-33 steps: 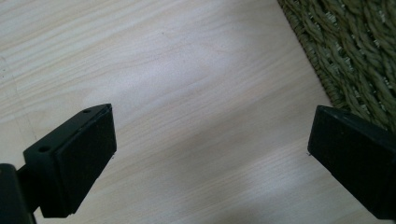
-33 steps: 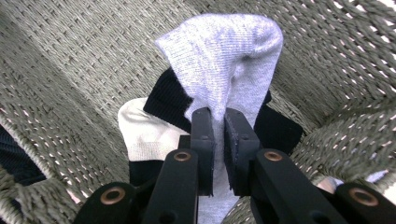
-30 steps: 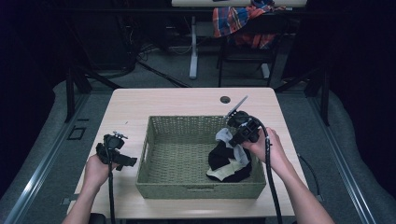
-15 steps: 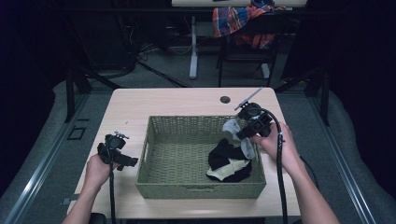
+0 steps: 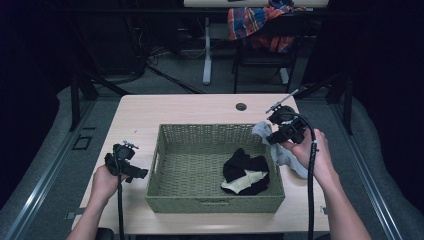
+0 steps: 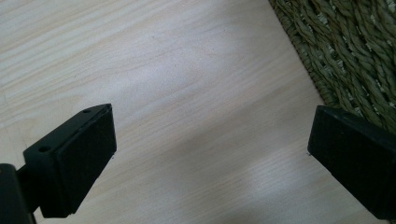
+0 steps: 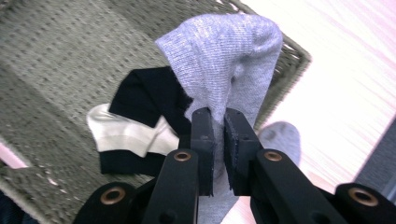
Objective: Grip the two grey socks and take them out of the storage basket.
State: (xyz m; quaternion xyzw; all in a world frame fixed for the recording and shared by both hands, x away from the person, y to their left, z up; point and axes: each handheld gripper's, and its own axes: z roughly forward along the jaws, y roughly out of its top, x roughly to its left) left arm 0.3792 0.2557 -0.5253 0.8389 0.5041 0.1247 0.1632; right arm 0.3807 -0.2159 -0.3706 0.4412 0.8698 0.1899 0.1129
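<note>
A woven green basket (image 5: 170,135) sits mid-table and holds a black sock and a white sock (image 5: 246,172) in its right half. My right gripper (image 5: 276,136) is shut on a grey sock (image 5: 289,156), lifted over the basket's right rim; the sock hangs down to the table on the right. In the right gripper view the grey sock (image 7: 224,60) bunches above the closed jaws (image 7: 219,140), with the black and white socks (image 7: 135,135) below in the basket (image 7: 56,60). My left gripper (image 5: 131,170) stands open left of the basket, over bare wood (image 6: 187,93), beside the basket wall (image 6: 350,56).
A small dark hole (image 5: 241,106) marks the table's far side. Beyond the table stands a chair with a plaid cloth (image 5: 260,20) draped on it. The basket's left half holds nothing. Bare tabletop (image 5: 150,112) lies behind the basket.
My right gripper has lifted the grey sock out of the basket and carried it right, past the rim. The left gripper has stayed where it was.
</note>
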